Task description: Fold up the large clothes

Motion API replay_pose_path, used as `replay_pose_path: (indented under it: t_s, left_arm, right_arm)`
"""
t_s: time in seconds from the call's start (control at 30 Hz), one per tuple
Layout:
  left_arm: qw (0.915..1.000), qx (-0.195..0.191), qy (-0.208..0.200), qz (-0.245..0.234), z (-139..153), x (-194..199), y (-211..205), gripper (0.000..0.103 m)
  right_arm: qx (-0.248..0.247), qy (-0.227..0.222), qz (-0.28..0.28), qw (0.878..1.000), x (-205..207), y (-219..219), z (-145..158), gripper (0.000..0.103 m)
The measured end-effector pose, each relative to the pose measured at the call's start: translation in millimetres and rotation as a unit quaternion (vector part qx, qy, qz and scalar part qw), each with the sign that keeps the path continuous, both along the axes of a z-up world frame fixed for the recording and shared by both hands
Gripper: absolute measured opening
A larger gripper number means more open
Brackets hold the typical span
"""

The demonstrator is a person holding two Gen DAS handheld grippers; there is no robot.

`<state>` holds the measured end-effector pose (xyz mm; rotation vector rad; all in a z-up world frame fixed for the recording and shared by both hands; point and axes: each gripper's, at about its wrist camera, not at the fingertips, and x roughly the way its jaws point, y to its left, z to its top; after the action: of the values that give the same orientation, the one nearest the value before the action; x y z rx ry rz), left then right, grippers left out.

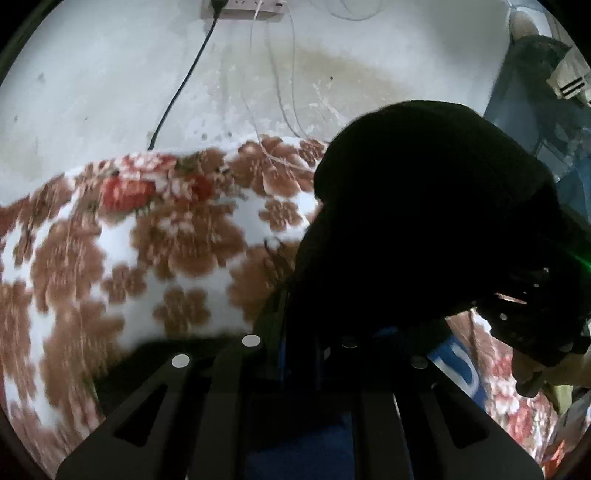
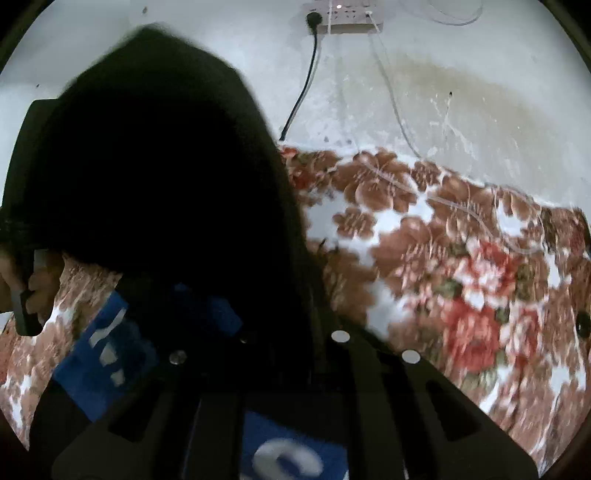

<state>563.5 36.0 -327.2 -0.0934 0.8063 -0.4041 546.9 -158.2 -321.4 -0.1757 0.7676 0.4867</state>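
- Left gripper (image 1: 299, 347): fingers run forward from the bottom of the left wrist view and disappear into a dark fold of cloth. Tips hidden, so I cannot tell how far apart they stand or whether they hold anything.
- Right gripper (image 2: 291, 343): same picture in the right wrist view, with its fingers buried under black cloth. Gap and grip cannot be told.
- Black garment (image 1: 424, 221): a large bulging mass raised in front of both cameras, filling the right half of the left view and the left half of the right view (image 2: 155, 166).
- Blue part with white lettering (image 2: 103, 354): shows beneath the black mass, lying on the bed cover, and also close under the right camera. Letters too blurred to read.
- Floral blanket (image 1: 110, 258): white ground with brown and red flowers, spread under the garment and blurred by motion.
- The right gripper's body (image 1: 535, 317) appears at the right edge of the left view, just beside the garment.
- Wall (image 1: 110, 74): pale and stained behind the bed. A power strip (image 2: 343, 18) sits high on it, with a black cable (image 2: 303, 85) and thin white cables (image 2: 388, 92) hanging down to the blanket.
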Motion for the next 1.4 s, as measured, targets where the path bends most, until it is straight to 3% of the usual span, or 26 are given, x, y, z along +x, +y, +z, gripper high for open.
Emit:
replay_pose_path:
  t_s: [0.23, 0.47, 0.53, 0.6, 0.63, 0.67, 0.7, 0.73, 0.77, 0.93, 1.0, 1.2, 1.33, 1.4]
  left_arm:
    - [0.9987, 0.023, 0.045, 0.011, -59.3, -87.7, -1.5, 0.010]
    - [0.9937, 0.058, 0.096, 0.004, -124.6, -142.9, -1.8, 0.011]
    - [0.9926, 0.070, 0.098, -0.007, -136.0, -154.0, -5.3, 0.015]
    - [0.9913, 0.088, 0.096, -0.014, -143.6, -162.9, -7.4, 0.028]
    - [0.9906, 0.098, 0.094, -0.020, -146.4, -169.3, -7.1, 0.039]
    - [0.9901, 0.106, 0.089, -0.025, -146.4, -175.1, -6.1, 0.051]
    - [0.9897, 0.112, 0.085, -0.029, -145.7, -181.5, -4.9, 0.057]
    - [0.9886, 0.120, 0.086, -0.030, -145.5, -191.3, -0.2, 0.066]
    - [0.9882, 0.120, 0.089, -0.031, -145.4, -196.5, 3.5, 0.066]
    - [0.9872, 0.113, 0.112, -0.011, -126.0, -226.3, 38.0, 0.067]
    - [0.9897, 0.083, 0.117, 0.003, -108.3, -230.0, 51.5, 0.076]
    - [0.9959, 0.059, 0.068, -0.010, -70.7, -208.7, 34.6, 0.080]
    - [0.9969, 0.055, 0.055, -0.011, -78.0, -180.9, 12.9, 0.081]
    - [0.9947, 0.075, 0.070, -0.013, -100.1, -167.9, 1.0, 0.081]
  right_arm:
    - [-0.017, 0.054, 0.004, 0.998, -71.7, 5.4, -50.7, 0.009]
    - [-0.043, 0.130, -0.009, 0.991, -127.4, -0.7, -113.6, 0.013]
    - [-0.057, 0.138, -0.013, 0.989, -140.8, -4.5, -128.0, 0.021]
    - [-0.064, 0.143, -0.011, 0.988, -154.0, -7.6, -134.5, 0.040]
    - [-0.068, 0.143, -0.010, 0.987, -161.0, -9.2, -134.7, 0.045]
    - [-0.073, 0.144, -0.005, 0.987, -169.3, -9.8, -133.7, 0.057]
    - [-0.085, 0.143, -0.004, 0.986, -177.6, -9.7, -132.6, 0.084]
    - [-0.099, 0.149, -0.007, 0.984, -187.4, -11.5, -131.7, 0.095]
    - [-0.096, 0.153, -0.008, 0.984, -199.3, -17.5, -129.0, 0.098]
    - [-0.102, 0.193, -0.037, 0.975, -225.1, -53.9, -120.4, 0.098]
    - [-0.088, 0.202, -0.068, 0.973, -221.9, -69.1, -113.3, 0.098]
    - [-0.049, 0.170, -0.118, 0.977, -175.3, -55.3, -91.0, 0.098]
    - [-0.056, 0.145, -0.134, 0.979, -139.4, -23.7, -93.5, 0.098]
    - [-0.078, 0.141, -0.138, 0.977, -127.3, -11.2, -106.9, 0.098]
